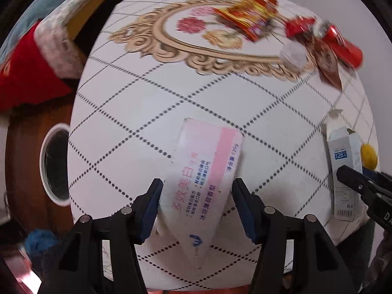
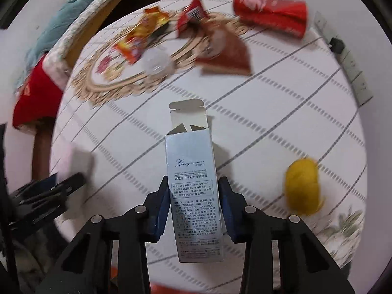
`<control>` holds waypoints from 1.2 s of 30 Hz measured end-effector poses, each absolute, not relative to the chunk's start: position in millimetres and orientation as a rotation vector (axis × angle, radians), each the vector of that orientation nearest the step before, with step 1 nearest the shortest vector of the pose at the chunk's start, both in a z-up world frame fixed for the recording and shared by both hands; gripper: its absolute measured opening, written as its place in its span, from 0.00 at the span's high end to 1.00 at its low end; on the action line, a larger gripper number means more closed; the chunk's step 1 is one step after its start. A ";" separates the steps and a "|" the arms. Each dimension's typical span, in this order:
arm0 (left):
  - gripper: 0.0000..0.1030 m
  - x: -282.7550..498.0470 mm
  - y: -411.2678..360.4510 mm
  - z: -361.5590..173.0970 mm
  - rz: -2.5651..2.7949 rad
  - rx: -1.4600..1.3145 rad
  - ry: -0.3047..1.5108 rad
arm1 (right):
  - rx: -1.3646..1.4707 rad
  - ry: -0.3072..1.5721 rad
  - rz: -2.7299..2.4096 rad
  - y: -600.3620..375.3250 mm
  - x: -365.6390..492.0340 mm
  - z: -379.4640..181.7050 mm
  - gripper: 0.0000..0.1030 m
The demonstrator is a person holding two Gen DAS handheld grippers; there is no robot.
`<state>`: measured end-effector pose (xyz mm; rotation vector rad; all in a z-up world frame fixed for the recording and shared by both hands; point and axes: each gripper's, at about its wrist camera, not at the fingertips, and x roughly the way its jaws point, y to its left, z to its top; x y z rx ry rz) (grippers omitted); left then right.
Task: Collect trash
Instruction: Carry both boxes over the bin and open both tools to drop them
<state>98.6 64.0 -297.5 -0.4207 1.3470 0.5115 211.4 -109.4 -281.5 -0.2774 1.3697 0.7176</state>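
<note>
left gripper (image 1: 197, 191) pinches the pink toothpaste box (image 1: 203, 171); right gripper (image 2: 194, 188) pinches the open, seemingly empty silver carton (image 2: 192, 171); only left view shows the bin (image 1: 55, 161).

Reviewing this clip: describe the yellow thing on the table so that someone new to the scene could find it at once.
Start at the round white table with its dotted diamond grid. Near its edge, just right of the tall silver carton standing between the right gripper's jaws, lies a small yellow ball. It is the only yellow, rounded item there; the far-side litter is mostly red wrappers and a red can.
</note>
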 end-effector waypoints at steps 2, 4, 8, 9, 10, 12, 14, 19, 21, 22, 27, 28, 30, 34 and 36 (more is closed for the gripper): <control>0.46 101.3 59.1 -300.6 0.478 -0.369 1.380 | -0.284 1.387 0.736 -106.5 202.2 -281.2 0.61; 0.45 103.5 60.5 -306.7 0.452 -0.337 1.399 | -0.271 1.414 0.743 -105.2 198.4 -284.1 0.59; 0.42 103.8 66.6 -310.2 0.445 -0.350 1.396 | -0.278 1.418 0.724 -103.0 194.0 -289.5 0.55; 0.42 103.6 67.2 -310.4 0.451 -0.344 1.390 | -0.273 1.421 0.726 -102.0 193.1 -290.6 0.54; 0.46 102.6 68.5 -310.5 0.457 -0.339 1.385 | -0.271 1.422 0.721 -101.7 193.1 -291.4 0.54; 0.55 95.3 73.3 -309.1 0.480 -0.323 1.372 | -0.274 1.415 0.715 -100.6 192.3 -291.2 0.53; 0.56 93.9 69.7 -305.2 0.507 -0.314 1.353 | -0.290 1.403 0.713 -97.8 190.3 -292.2 0.53; 0.56 79.7 69.5 -280.5 0.592 -0.317 1.266 | -0.384 1.334 0.699 -90.5 177.3 -291.2 0.61; 0.56 79.8 77.8 -257.3 0.639 -0.341 1.203 | -0.386 1.329 0.707 -87.2 172.8 -287.8 0.61; 0.56 74.5 78.8 -249.7 0.655 -0.351 1.180 | -0.380 1.319 0.718 -85.3 171.0 -283.1 0.61; 0.56 36.9 108.2 -195.4 0.749 -0.416 1.026 | -0.345 1.217 0.785 -70.4 155.6 -239.7 0.61; 0.56 27.2 115.3 -182.8 0.770 -0.423 0.996 | -0.336 1.197 0.808 -63.9 152.3 -227.4 0.61; 0.56 8.2 125.9 -159.8 0.811 -0.430 0.945 | -0.322 1.150 0.865 -46.9 143.5 -201.3 0.61; 0.56 -30.8 159.1 -123.6 0.893 -0.426 0.864 | -0.318 1.072 0.983 -1.9 119.5 -158.3 0.61; 0.56 -51.4 176.3 -110.9 0.927 -0.435 0.840 | -0.340 1.037 1.055 28.0 101.5 -138.3 0.61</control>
